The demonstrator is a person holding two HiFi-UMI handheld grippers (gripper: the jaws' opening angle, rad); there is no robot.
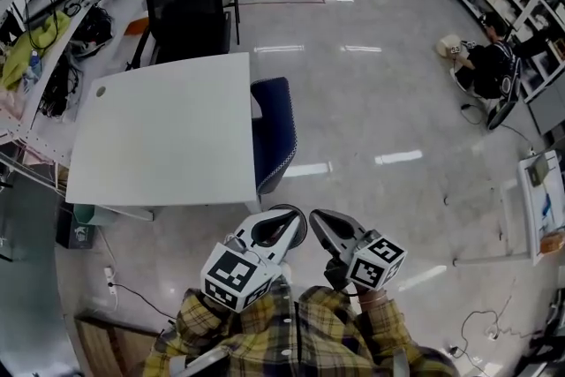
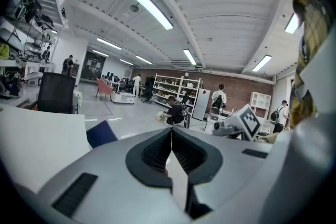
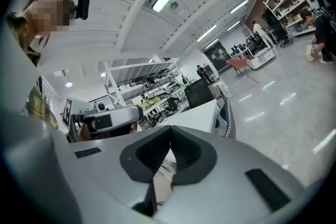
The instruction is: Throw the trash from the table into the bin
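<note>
Open floor (image 1: pixel 380 110) right of the table (image 1: pixel 159 128); bin (image 1: pixel 275 132) (blue) against its edge; chair (image 1: pixel 190 9) behind.

Yellow plaid sleeves (image 1: pixel 265 333) — grey, marker-cubed left gripper (image 1: pixel 296 218) and right gripper (image 1: pixel 315 218).

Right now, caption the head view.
Left tongs and right tongs, both shut and empty, held near a white table.
</note>
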